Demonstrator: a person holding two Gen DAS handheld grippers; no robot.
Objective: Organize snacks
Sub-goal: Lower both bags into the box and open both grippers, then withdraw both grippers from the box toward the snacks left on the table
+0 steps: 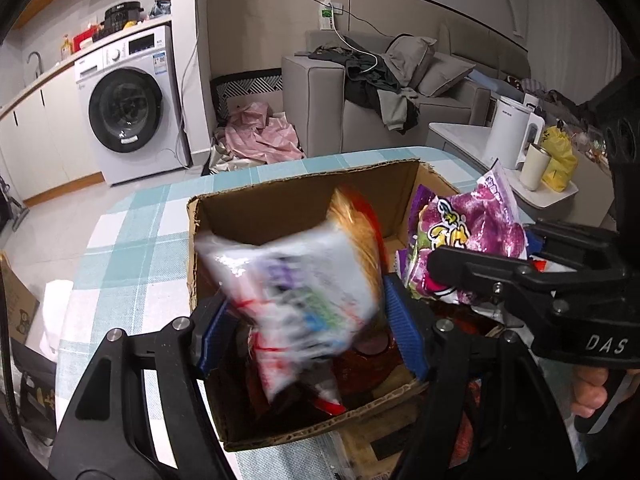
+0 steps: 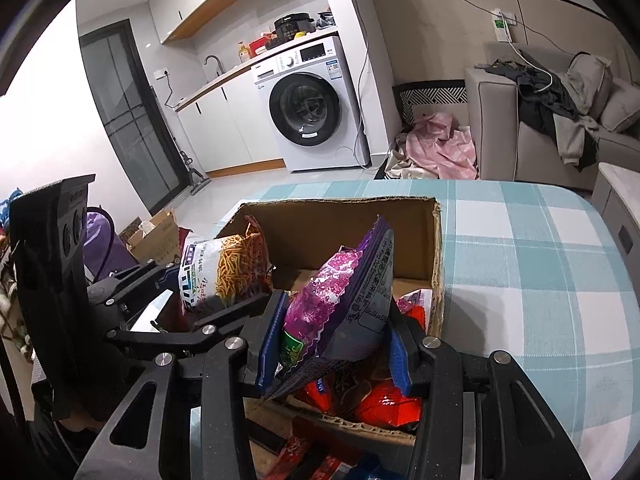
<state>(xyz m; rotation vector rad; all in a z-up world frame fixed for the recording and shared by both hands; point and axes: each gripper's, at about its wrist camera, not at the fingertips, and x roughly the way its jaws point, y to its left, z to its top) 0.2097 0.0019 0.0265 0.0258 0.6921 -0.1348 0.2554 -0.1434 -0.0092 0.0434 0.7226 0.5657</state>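
Glossy plastic snack bags (image 2: 340, 300), rough cardboard box (image 2: 438, 272)

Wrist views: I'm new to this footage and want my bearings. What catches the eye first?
Two snack bags held over an open cardboard box on a blue checked tablecloth. The left hand-held gripper is shut on a white bag of orange sticks, and the right hand-held gripper is shut on a purple bag. Behind, a white washing machine stands by the kitchen counter.

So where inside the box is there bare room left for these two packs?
Bare floor shows only at the cardboard box's far wall. The near half is crowded with red packets. The checked tablecloth right of the box lies bare.
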